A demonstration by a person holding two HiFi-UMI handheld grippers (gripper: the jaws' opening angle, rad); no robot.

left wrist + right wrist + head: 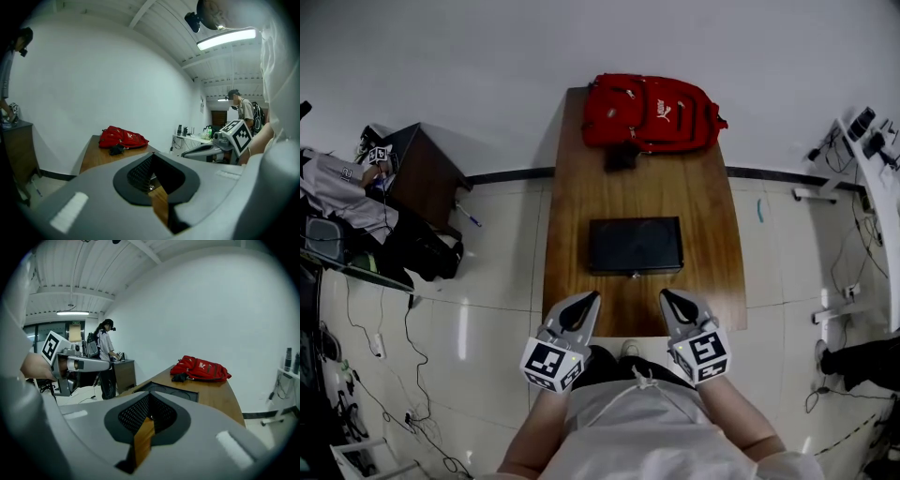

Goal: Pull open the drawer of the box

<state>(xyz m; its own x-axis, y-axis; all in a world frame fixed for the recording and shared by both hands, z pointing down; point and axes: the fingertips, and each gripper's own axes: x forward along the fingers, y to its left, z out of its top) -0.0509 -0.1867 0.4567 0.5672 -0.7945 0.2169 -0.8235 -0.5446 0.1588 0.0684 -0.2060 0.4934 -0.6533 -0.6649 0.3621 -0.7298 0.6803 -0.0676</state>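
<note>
the long wooden counter (581, 187) runs away from me. a red backpack (652, 112) is parked at its far end by the wall, clear of the work. the black box (635, 244) sits mid-counter with its front toward me, so i expect the drawer to slide my way. the left gripper (589, 300) and right gripper (668, 298) hang over the near edge, short of the box and flanking its middle, each with jaws pressed together on nothing. a small fitting (634, 275) low on the box front looks like the drawer pull. i judge one gripper must open before taking it.
</note>
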